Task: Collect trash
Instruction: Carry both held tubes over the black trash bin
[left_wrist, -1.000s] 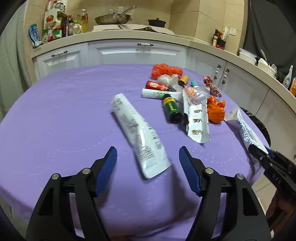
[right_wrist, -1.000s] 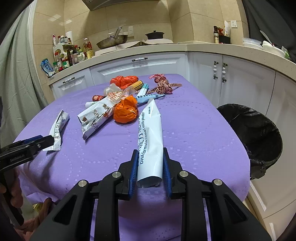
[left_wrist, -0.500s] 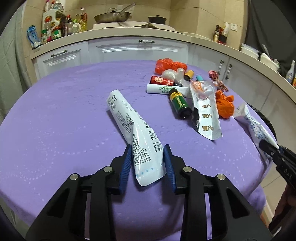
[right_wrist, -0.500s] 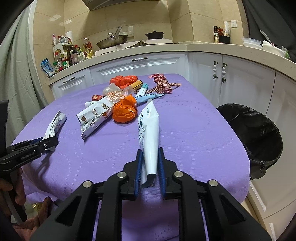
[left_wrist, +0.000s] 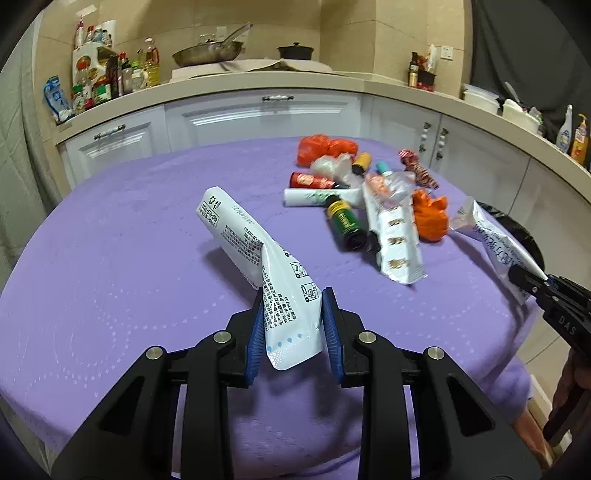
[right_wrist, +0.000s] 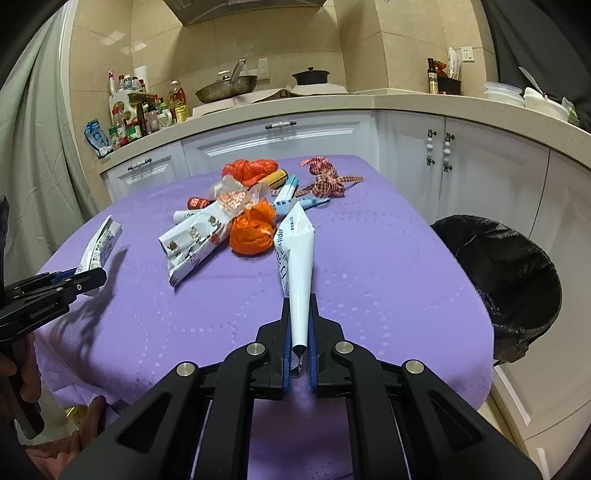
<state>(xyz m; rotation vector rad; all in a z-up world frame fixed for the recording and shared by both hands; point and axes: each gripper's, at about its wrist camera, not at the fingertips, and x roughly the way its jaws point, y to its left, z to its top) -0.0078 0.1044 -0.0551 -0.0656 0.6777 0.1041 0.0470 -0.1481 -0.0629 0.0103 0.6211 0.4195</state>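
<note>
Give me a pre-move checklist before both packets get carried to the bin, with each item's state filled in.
1. Right gripper clamped on the milk powder packet: ok.
2. Left gripper closing on the white sachet, pads against it: ok.
3. Sachet's far end off the purple tablecloth: ok.
4. Black-lined bin open beside the table: ok.
5. Milk powder packet clear of the orange bag: cannot tell.

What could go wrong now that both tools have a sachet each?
The left tool, jaws closing, pinches only the end of the white sachet, which might slip. The right tool grips the milk powder sachet beside the orange bag, which might drag along. The bin sits right, far for the left sachet.
</note>
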